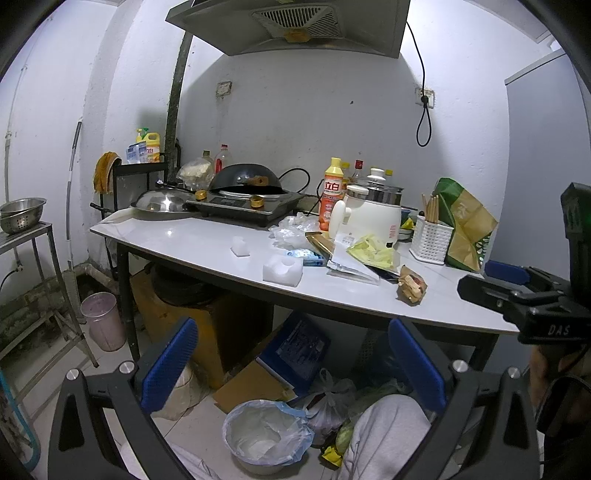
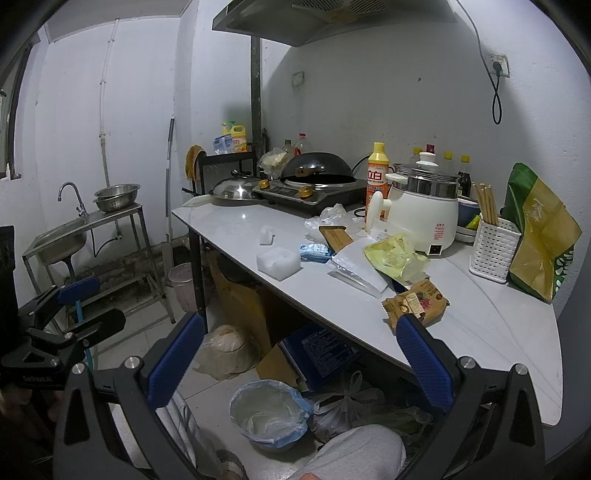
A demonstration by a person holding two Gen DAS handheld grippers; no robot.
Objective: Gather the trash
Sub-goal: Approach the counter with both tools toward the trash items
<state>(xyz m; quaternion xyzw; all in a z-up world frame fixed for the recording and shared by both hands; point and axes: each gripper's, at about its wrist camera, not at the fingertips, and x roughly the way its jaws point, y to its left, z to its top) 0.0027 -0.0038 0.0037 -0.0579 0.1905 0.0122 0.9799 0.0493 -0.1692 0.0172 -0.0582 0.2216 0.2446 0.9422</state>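
two foam blocks point(image 2: 277, 263), one trash bin point(image 2: 269, 413)

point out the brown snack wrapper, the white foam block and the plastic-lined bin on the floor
brown crumpled snack wrapper point(image 2: 415, 303), right wrist view, its printed top face
white foam block point(image 2: 277, 263), right wrist view, its top face
plastic-lined bin point(image 1: 236, 421), left wrist view, its left rim

Small home kitchen, range hood point(image 1: 291, 26) over induction cooker point(image 1: 243, 205) with wok point(image 1: 245, 179) (upturned), sink point(image 2: 59, 242), rice cooker point(image 2: 421, 214)
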